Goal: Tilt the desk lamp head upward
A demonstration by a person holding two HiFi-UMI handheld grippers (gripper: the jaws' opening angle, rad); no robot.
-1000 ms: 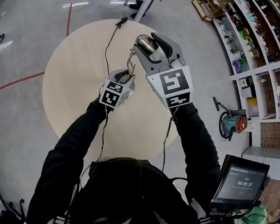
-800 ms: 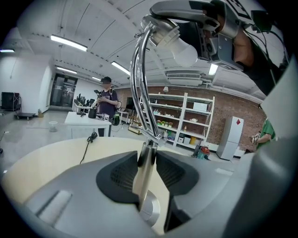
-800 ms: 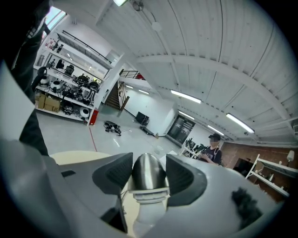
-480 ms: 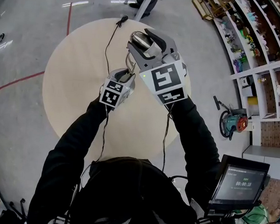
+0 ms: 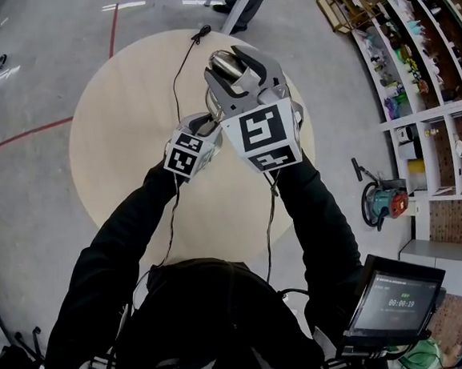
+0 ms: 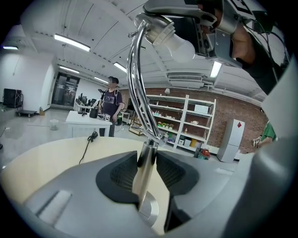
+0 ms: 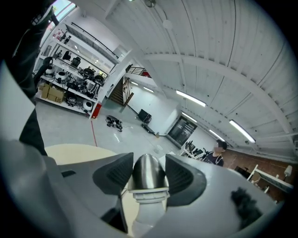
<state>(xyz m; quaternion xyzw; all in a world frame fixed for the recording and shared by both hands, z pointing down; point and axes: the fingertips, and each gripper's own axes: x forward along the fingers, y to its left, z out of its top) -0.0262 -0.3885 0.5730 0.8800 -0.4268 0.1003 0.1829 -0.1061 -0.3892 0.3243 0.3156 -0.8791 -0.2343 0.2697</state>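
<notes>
A: Where is the desk lamp, and what has hold of it?

B: It stands on the round table [image 5: 115, 129], toward the side far from the person. The left gripper [image 5: 212, 127] has its jaws partly apart and pressed on the chrome stem [image 6: 145, 167] low down, just above the base. Its own view shows both pads against the tube. The right gripper [image 5: 239, 69] is higher, with its jaws fairly wide and clamped on either side of the lamp head [image 5: 226, 62], on the rounded metal back of the shade.

A: So which step is this?

B: I judge the tilt is about to begin or barely begun: one gripper steadies the lamp and the other grips the head. In the left gripper view the bulb [image 6: 179, 44] points sideways and a little downward, so the head doesn't look raised yet.

A: And the next move?

B: The right gripper needs to swing the head on its curved neck so the bulb end comes up, while the left gripper holds the stem firm so the base doesn't lift or slide. The shade is smooth and tapered — the pads could slip off if the pull isn't square.
</notes>
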